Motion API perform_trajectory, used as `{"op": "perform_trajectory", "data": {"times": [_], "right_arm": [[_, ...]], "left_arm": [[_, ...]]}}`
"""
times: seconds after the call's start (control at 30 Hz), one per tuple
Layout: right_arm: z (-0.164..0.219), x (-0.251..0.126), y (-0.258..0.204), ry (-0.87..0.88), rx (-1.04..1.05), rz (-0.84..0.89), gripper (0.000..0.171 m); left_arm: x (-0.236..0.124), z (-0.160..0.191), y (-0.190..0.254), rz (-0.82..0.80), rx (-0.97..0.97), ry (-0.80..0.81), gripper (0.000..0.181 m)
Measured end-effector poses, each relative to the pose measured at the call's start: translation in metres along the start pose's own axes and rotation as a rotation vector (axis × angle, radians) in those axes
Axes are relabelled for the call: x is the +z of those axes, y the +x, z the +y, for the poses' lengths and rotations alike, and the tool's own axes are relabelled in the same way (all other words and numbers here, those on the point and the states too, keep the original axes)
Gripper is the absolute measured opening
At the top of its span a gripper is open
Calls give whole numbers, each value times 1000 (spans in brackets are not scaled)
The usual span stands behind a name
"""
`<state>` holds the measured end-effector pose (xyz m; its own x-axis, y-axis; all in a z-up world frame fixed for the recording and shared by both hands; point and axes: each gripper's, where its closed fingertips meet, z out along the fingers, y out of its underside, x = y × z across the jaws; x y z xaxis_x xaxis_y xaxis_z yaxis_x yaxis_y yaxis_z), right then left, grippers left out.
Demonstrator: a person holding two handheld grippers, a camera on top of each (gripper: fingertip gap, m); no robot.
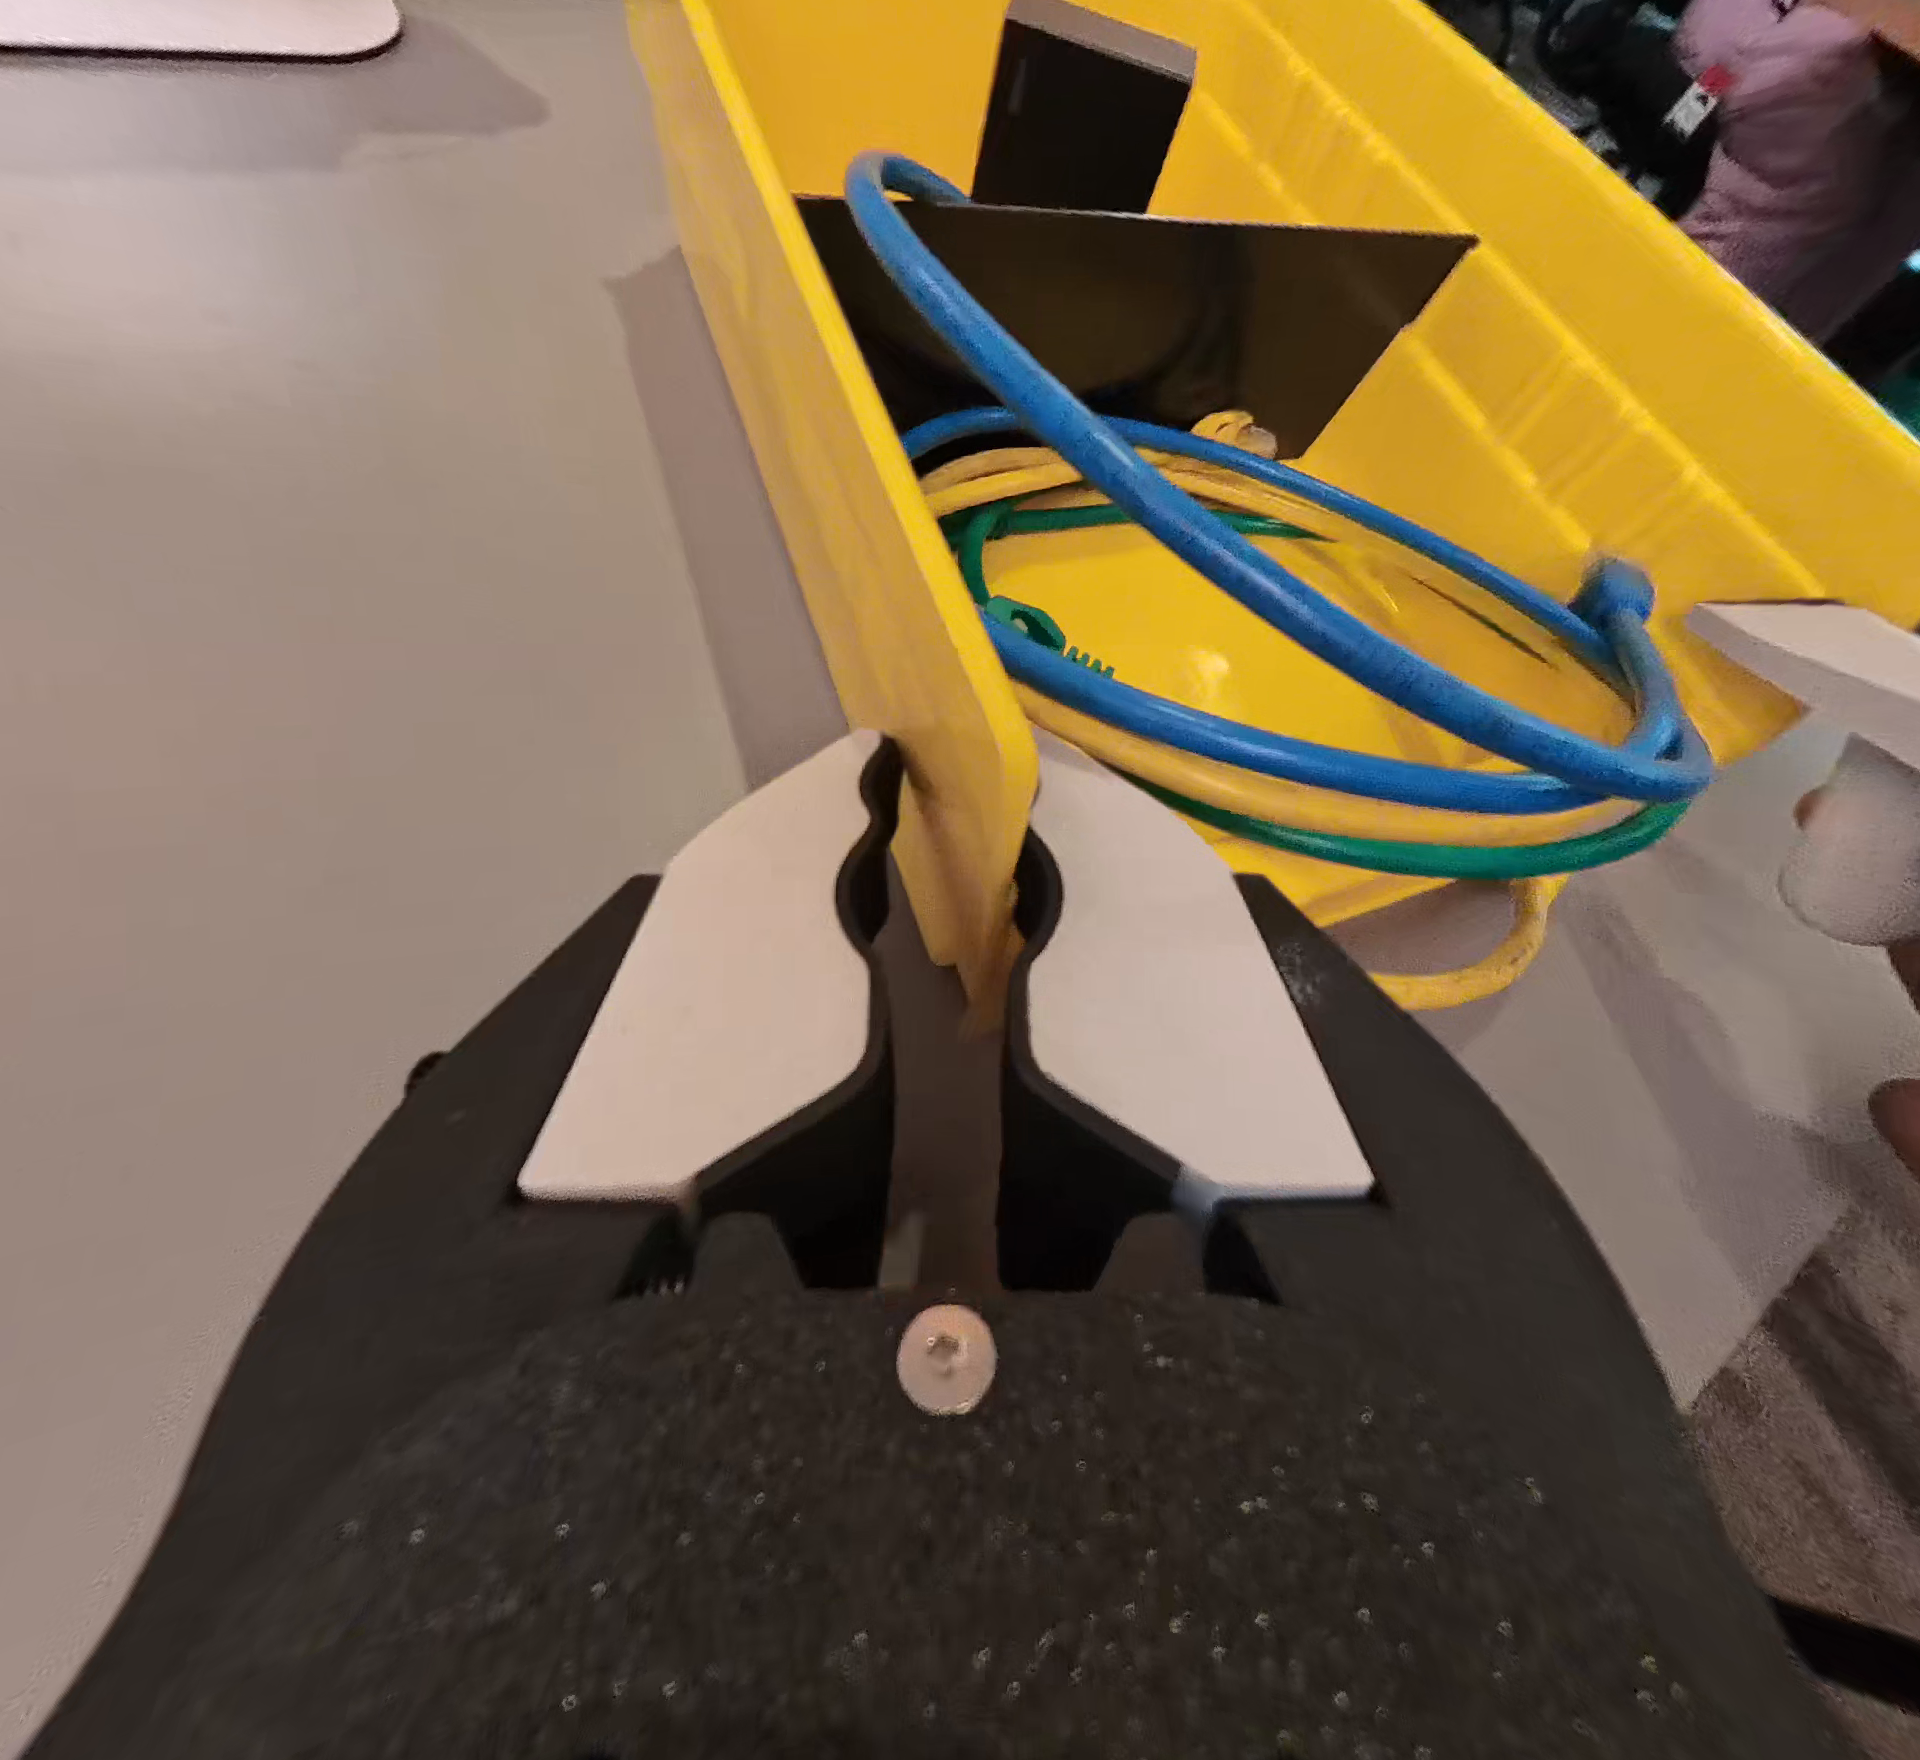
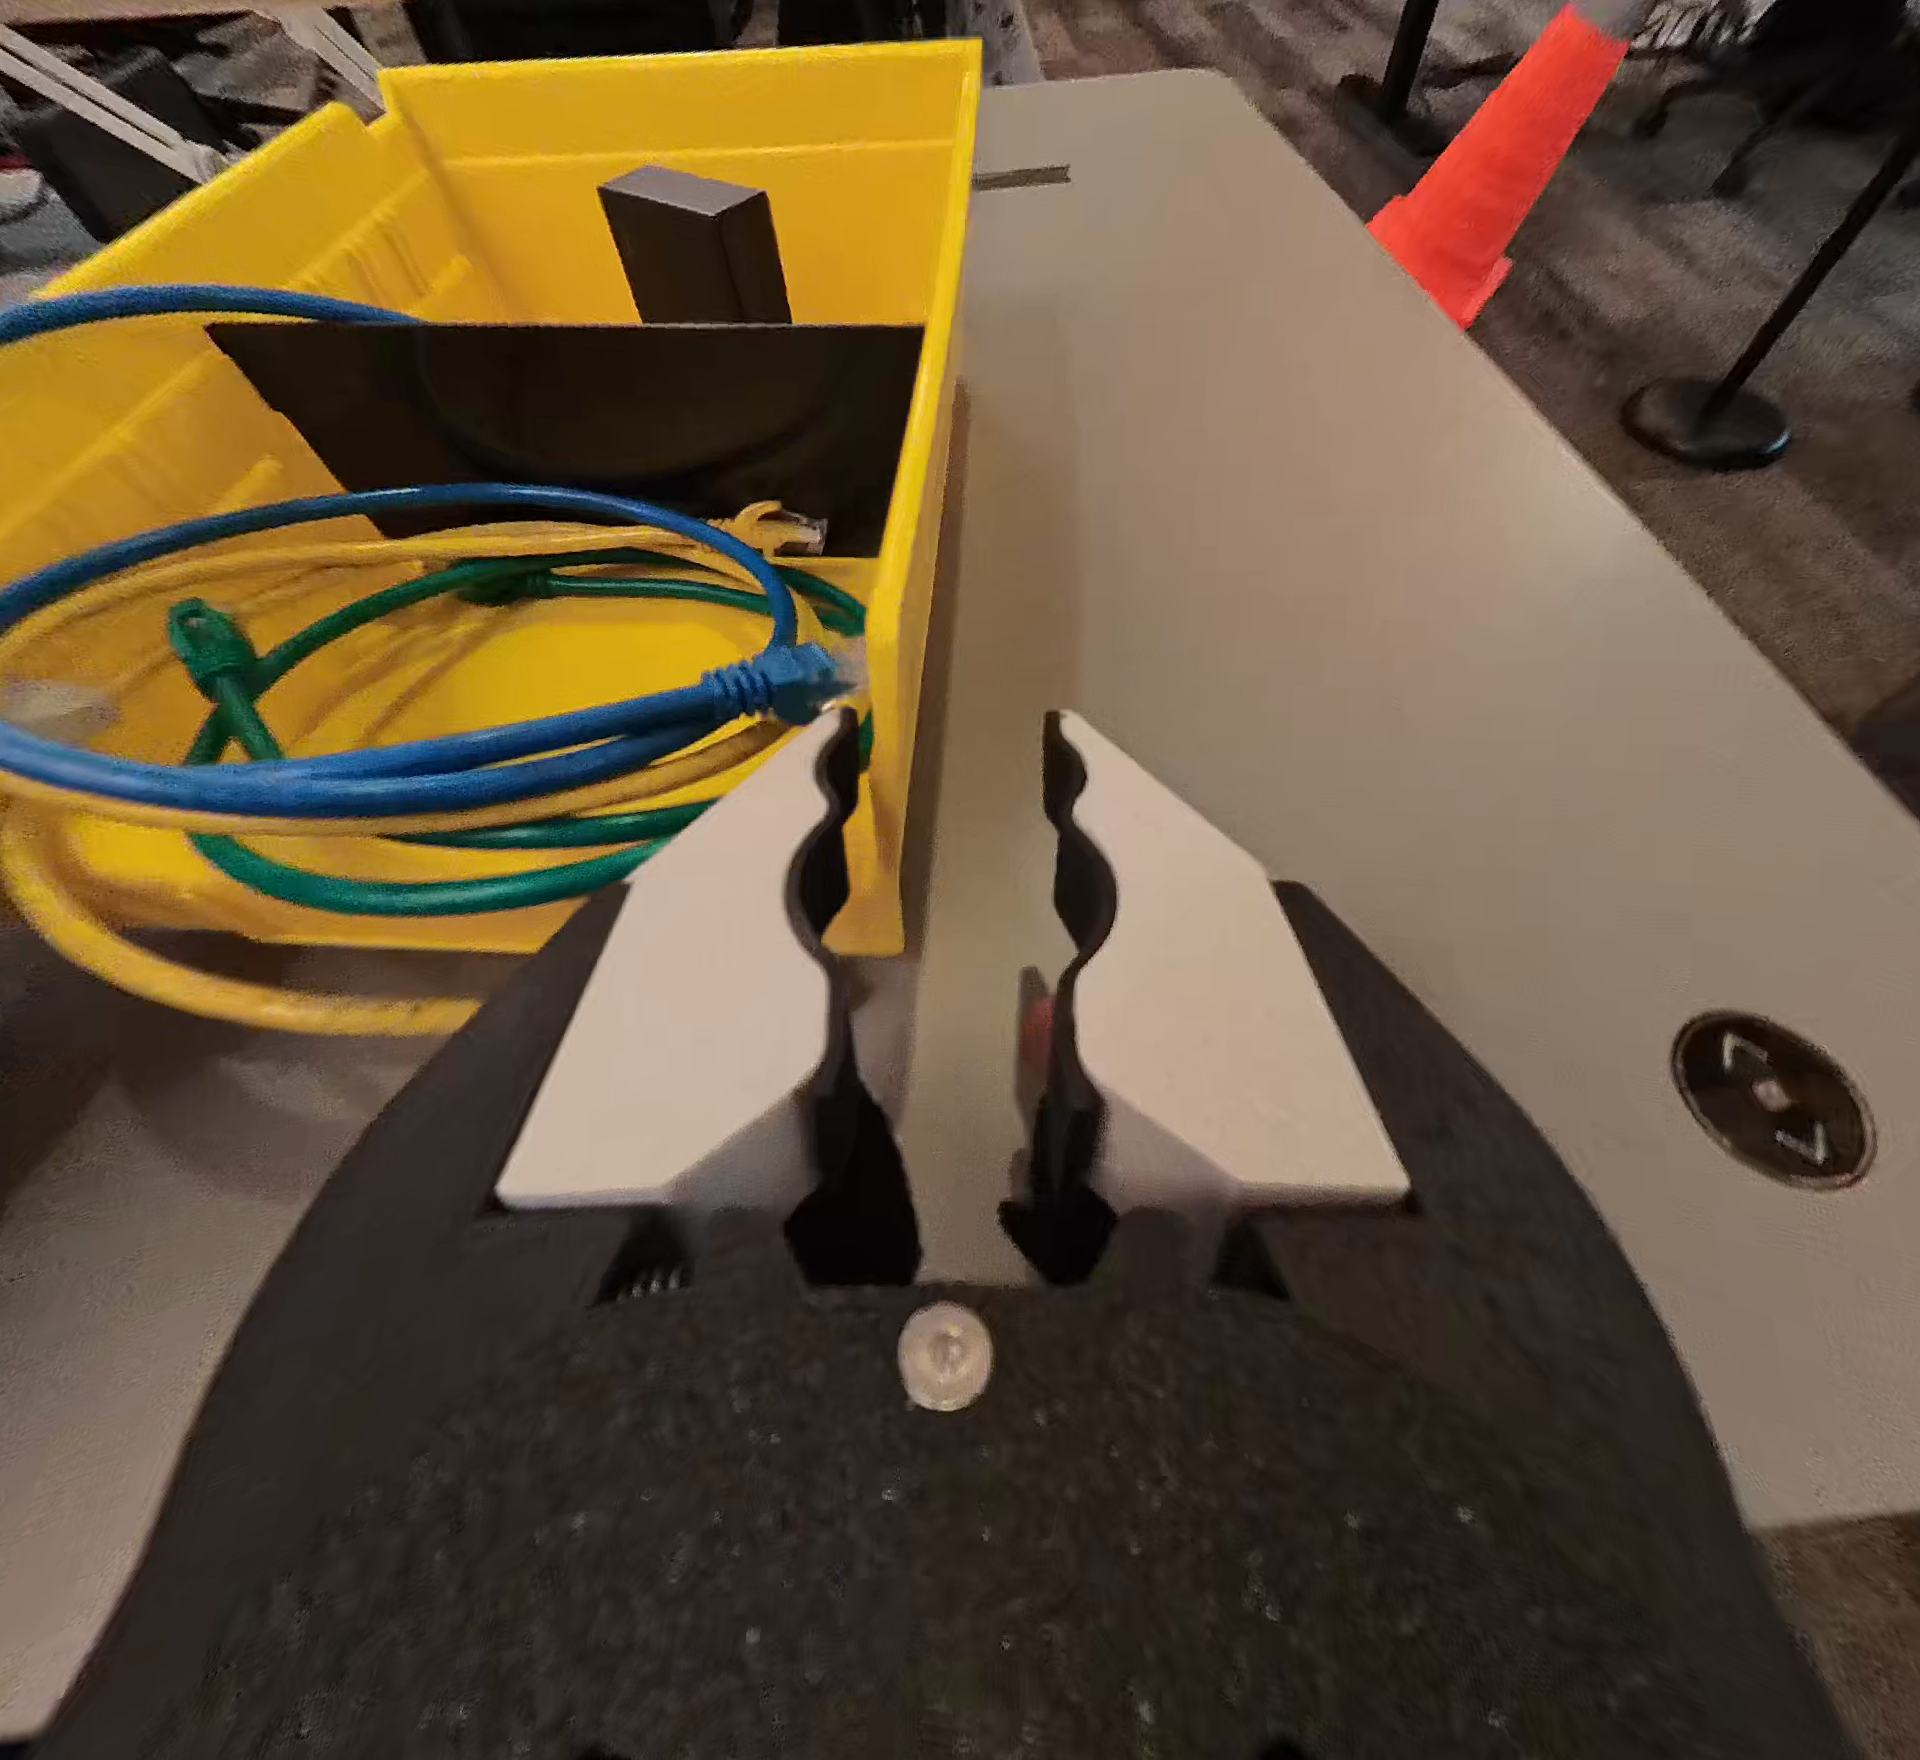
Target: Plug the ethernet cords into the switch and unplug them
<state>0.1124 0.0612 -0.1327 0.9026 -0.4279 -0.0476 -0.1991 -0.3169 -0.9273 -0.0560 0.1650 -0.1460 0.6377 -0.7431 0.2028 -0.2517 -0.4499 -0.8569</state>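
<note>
Fingers [image 1: 1122, 931] of the left gripper [image 1: 951, 879] are closed on the near corner of the side wall of the yellow bin [image 1: 790, 422], with the wall pinched between the two pale pads. Fingers [image 2: 1164, 931] of the right gripper [image 2: 951, 837] are spread with nothing between them; they are positioned at the bin's opposite near corner, with the left fingertip just beside the blue plug [image 2: 795, 676]. Three coiled cords are held in the front compartment: a blue cord [image 1: 1247, 567], a yellow cord [image 1: 1299, 785] and a green cord [image 1: 1455, 853]. The coils are overlapped, and part of the yellow cord is draped over the low front lip onto the grey table [image 2: 1351, 567]. A black divider [image 1: 1195, 308] is set across the bin, and a dark box, judged to be the switch [image 2: 696, 250], is leaned upright behind it against the back wall. No cord is plugged in. Several faults are judged possible from this position. If the blue plug is pulled without separation from the coil, the yellow and green loops may be dragged out with it. If the pinch on the thin wall is loosened, the bin may be slid or tipped while a cord is drawn. The switch may be toppled by a snagged loop, since it is only leaned and not fixed. Its ports cannot be seen from either view, so alignment cannot be assessed.
</note>
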Motion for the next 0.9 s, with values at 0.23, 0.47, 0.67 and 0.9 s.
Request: {"op": "perform_trajectory", "data": {"times": [0.23, 0.47, 0.67, 0.9], "right_arm": [[-9, 23, -31, 11, -72, 27, 2], [-36, 27, -133, 128, -117, -72, 2], [-31, 48, -217, 60, -180, -200, 4], [-12, 62, -232, -41, -101, -288, 7]], "left_arm": [[-13, -8, -20, -67, -16, 55, 15], [-73, -25, -106, -267, 14, 137, 9], [-101, -6, -184, -399, 39, 69, 4], [-118, 4, -180, -234, 58, 7, 16]]}}
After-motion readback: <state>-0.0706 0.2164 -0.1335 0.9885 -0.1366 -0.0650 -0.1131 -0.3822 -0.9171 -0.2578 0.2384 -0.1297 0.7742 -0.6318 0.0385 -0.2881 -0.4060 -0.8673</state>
